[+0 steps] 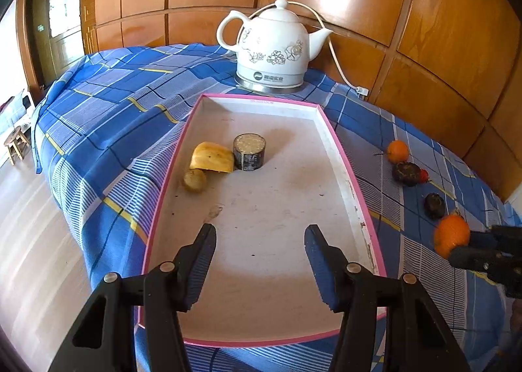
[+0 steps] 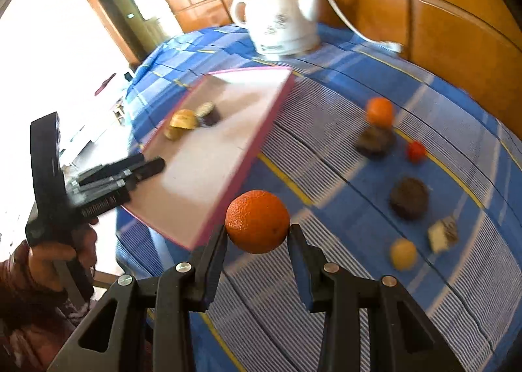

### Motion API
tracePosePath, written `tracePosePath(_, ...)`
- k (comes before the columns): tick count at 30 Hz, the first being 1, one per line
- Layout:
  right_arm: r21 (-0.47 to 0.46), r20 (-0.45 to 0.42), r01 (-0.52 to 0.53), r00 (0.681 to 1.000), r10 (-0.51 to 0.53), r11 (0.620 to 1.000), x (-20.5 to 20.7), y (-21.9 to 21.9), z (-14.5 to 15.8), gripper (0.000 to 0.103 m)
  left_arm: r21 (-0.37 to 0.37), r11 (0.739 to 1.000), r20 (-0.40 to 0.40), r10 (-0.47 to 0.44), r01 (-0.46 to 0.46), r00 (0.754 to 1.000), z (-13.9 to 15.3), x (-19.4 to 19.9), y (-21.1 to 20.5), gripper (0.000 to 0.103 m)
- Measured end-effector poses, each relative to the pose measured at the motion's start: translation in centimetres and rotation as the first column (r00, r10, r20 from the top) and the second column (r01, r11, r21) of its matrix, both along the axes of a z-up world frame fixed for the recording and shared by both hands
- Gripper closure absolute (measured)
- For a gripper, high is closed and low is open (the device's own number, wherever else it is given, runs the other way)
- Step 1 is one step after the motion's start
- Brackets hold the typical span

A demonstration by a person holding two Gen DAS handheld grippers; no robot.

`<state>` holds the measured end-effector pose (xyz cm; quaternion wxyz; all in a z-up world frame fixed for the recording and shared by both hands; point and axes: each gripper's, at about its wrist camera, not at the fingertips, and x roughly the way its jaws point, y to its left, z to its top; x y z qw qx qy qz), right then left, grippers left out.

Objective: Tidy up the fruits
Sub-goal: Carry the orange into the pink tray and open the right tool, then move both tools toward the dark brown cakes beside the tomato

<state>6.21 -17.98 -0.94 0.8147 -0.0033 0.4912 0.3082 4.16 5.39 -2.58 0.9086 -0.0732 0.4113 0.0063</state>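
Note:
A pink-rimmed white tray [image 1: 339,156] [image 2: 261,143] lies on the blue checked cloth. In it sit a yellow fruit piece [image 1: 212,156], a small yellowish round fruit [image 1: 195,181] and a dark cylinder [image 1: 249,151]. My left gripper [image 1: 261,241] [image 2: 153,164] hovers open over the tray's near end, nothing between its fingers. My right gripper [image 2: 257,235] [image 1: 463,249] is shut on an orange [image 2: 257,221] [image 1: 452,236], held above the cloth just right of the tray. On the cloth lie another orange [image 2: 379,111] [image 1: 398,150], two dark fruits [image 2: 408,197] [image 2: 374,140], a small red fruit [image 2: 416,150], a pale round fruit [image 2: 403,254] and a cut piece [image 2: 443,234].
A white electric kettle [image 1: 272,49] [image 2: 280,24] with its cord stands behind the tray, against a wooden panelled wall. The table's left edge drops to a pale floor. A person's hand [image 2: 49,257] holds the left gripper's handle.

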Motion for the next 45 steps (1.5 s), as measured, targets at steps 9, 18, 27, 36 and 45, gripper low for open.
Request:
tracePosePath(9, 0.058, -0.026, 0.012, 1.000, -0.011, 0.998, 4.1, 6.1, 0.3, 0.064, -0.027, 0.999, -0.006, 0.028, -0.028, 1.000, -0.6, -0.7, 1.9, 0.046)
tracePosePath(18, 0.060, -0.002, 0.045, 0.999, -0.045, 0.997, 5.5, 8.0, 0.7, 0.049, -0.032, 0.999, -0.014, 0.042, -0.042, 0.999, -1.1, -0.7, 2.6, 0.046)
tracePosePath(27, -0.036, 0.061, 0.050, 0.997, -0.048, 0.998, 2.8, 4.4, 0.8, 0.049, -0.022, 1.000, -0.006, 0.019, -0.019, 1.000, -0.8, -0.8, 1.8, 0.046)
tracePosePath(36, -0.106, 0.095, 0.119, 0.989, -0.109, 0.987, 1.1, -1.1, 1.1, 0.049, -0.002, 1.000, 0.006, -0.018, 0.018, 1.000, -0.1, -0.9, 0.5, 0.046)
tracePosePath(45, -0.117, 0.121, 0.223, 0.970, -0.209, 0.968, 0.9, -6.5, 2.0, 0.049, 0.022, 0.999, 0.010, -0.047, 0.047, 0.999, 0.3, -1.0, -0.7, 0.046)
